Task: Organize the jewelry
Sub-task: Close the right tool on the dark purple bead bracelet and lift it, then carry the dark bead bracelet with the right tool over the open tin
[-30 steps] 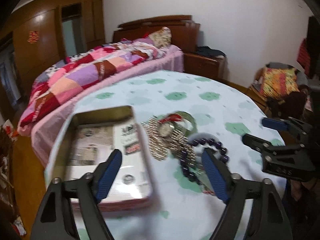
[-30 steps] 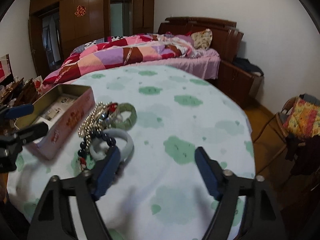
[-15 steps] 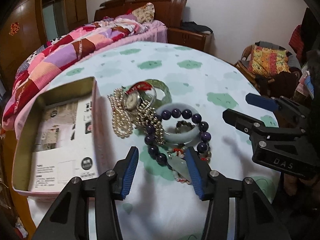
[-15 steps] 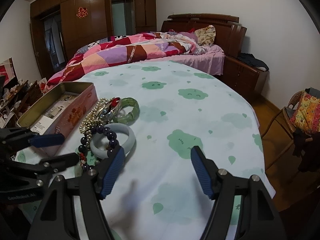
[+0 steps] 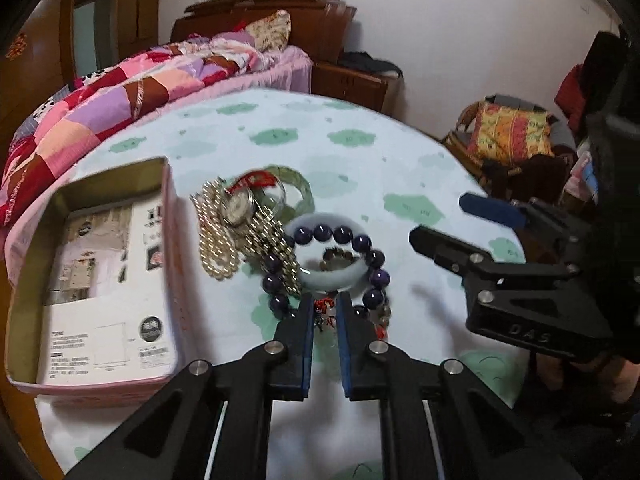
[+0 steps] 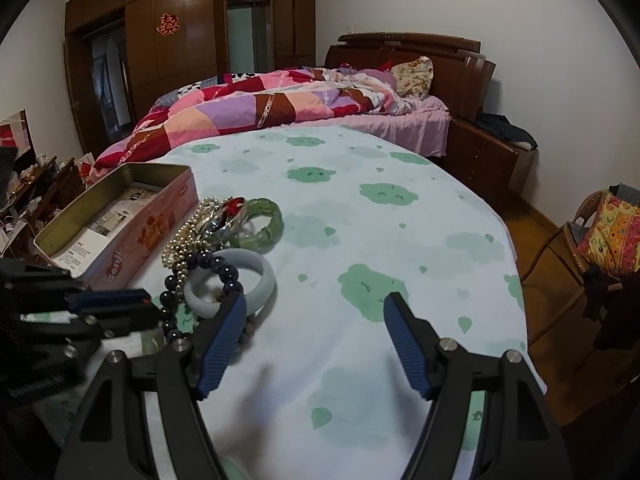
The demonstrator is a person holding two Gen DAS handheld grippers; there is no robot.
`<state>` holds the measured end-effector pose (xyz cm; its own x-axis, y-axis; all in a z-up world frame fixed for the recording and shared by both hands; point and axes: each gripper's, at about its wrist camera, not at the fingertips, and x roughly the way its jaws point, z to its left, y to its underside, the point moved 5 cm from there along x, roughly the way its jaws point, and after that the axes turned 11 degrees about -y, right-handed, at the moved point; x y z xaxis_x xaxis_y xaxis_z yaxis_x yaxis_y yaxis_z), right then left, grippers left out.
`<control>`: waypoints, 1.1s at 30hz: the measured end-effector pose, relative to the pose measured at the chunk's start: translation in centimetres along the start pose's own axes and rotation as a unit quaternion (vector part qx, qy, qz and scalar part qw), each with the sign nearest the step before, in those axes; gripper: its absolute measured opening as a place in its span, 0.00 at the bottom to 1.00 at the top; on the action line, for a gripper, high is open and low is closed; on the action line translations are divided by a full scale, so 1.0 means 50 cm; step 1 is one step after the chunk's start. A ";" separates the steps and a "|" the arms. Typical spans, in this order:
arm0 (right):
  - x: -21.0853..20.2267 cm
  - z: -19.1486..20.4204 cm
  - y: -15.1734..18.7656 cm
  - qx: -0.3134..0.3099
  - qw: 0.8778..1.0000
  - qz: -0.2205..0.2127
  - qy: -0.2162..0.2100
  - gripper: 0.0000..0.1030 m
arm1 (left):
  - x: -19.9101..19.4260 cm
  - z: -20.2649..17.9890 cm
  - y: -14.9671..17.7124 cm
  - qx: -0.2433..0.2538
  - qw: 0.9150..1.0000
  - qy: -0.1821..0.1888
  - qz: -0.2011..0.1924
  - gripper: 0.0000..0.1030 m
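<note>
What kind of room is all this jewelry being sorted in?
Most likely a bedroom in someone's home. A bed with a patchwork quilt and wooden headboard stands behind the cloth-covered table, and dark wooden wardrobes line the far wall.

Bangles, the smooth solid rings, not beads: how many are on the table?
1 for sure: the pale bangle, ringed by dark purple beads, near the pile's front. The green bracelet behind it looks segmented. The heap may hide more.

Room dimly, evenly lit; light source unseen. Strong fisheye bending and dark vignette at corners. Motion blur noted across left wrist view; soft shadows cast on tablecloth [image 6: 400, 240].
</note>
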<state>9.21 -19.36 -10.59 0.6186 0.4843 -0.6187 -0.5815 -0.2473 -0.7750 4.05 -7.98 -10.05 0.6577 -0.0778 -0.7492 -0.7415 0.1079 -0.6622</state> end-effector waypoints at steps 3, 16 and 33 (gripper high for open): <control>0.004 0.006 -0.008 -0.003 1.000 0.001 -0.011 0.70 | -0.025 0.010 -0.014 -0.001 1.000 -0.008 -0.024 0.10; 0.089 0.099 -0.034 -0.081 0.993 0.061 -0.060 0.43 | -0.096 0.065 -0.063 -0.016 0.995 -0.032 -0.092 0.10; 0.031 0.113 -0.070 -0.075 0.992 0.023 -0.102 0.15 | -0.122 0.123 -0.072 -0.049 0.992 -0.041 -0.111 0.10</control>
<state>9.23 -12.99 -8.11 0.4647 0.6258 -0.6264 -0.5111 -0.3881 -0.7669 3.51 -1.80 -3.01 0.8122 -0.0066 -0.5834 -0.5834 0.0008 -0.8122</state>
